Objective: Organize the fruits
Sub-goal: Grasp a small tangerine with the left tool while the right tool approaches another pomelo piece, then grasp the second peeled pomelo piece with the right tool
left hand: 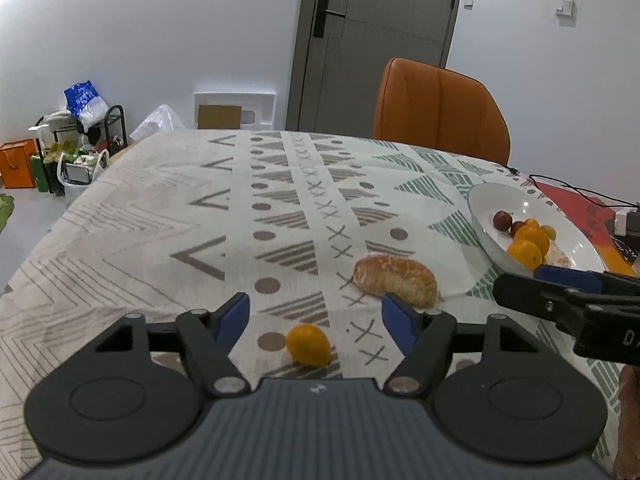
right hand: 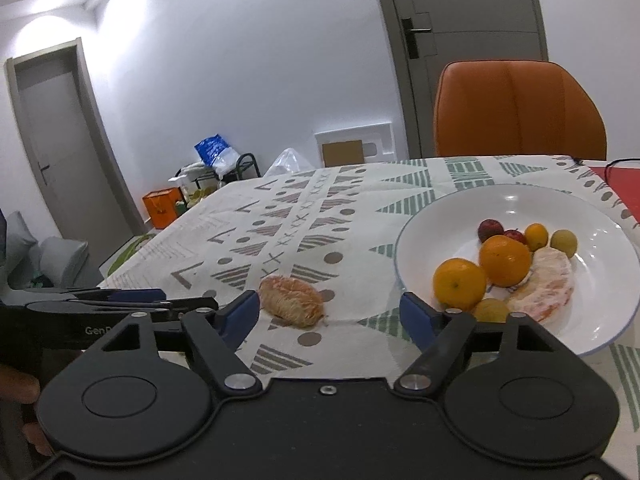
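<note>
Partly hidden: small orange [left hand: 309,345] low between left gripper [left hand: 315,318] fingers, untouched, jaws apart. Right gripper [right hand: 329,312] spread too, empty; peeled segment [right hand: 291,306] at its 11 o'clock, white bowl [right hand: 600,216] of fruit at 2.

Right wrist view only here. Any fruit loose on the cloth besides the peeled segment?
Observer: Yes. A small orange fruit lies on the cloth, nearer the left camera than the peeled segment and outside your frame.
Operator: Left claw on it?
Observer: No. The left claw is open. The fruit lies inside its gap, untouched.
Operator: Anything past the bowl's far side?
Observer: A white adapter with a black cable sits on the red mat beyond the bowl.
</note>
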`<state>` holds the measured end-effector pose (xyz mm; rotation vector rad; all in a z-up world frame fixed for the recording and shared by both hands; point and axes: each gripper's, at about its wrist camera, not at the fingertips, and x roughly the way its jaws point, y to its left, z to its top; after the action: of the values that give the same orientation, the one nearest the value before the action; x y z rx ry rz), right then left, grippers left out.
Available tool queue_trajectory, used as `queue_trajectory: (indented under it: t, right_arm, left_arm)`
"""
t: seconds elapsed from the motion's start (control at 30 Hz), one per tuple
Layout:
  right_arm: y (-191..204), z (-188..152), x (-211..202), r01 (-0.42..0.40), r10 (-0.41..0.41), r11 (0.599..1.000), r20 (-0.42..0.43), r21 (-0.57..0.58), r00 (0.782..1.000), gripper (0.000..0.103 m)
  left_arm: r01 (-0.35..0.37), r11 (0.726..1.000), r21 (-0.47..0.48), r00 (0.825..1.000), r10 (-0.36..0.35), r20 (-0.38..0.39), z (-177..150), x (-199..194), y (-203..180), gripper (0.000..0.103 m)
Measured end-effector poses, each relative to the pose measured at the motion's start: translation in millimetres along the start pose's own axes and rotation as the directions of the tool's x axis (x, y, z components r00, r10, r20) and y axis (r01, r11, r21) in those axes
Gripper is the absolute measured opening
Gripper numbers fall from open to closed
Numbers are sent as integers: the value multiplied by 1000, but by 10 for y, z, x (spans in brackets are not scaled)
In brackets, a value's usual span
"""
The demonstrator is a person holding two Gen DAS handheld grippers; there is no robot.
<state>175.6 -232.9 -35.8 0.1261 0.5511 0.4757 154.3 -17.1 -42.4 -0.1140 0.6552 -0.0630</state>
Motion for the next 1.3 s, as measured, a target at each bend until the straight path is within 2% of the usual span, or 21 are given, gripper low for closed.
queue_trajectory:
  t: [0.07,0.23,0.33,0.47,0.9,1.3]
  right_arm:
    - [33,-9,33,-4,4,1000,-8,-8,1000,72]
    - [100,-33,112,-19,19,1000,-28,-24,999,71]
    - [142,-39,163,-26,25,999,-38,-44,999,71]
    - [175,-28,209,-32,29,998,-45,-60,999,71]
    - [258,33,434,-29,20,993,-78,-118,997,71]
    - [420,115,718,-46,27,983,-110,-178,994,71]
  left_arm:
    - [5,1000,-8,1000,-5,-14,-27,27,22,64]
    - [10,1000,-15,999,-11,-34,-102,69,65,54]
    - [9,1000,-26,999,-10,-30,-138,90,70,44]
    - [21,999,-28,999,-22,-29,-129,100,73,23]
    - [2,997,-79,1000,-2,-1,-62,18,271,23]
    - [-49,989,-136,999,52,18,-15,-69,566,23]
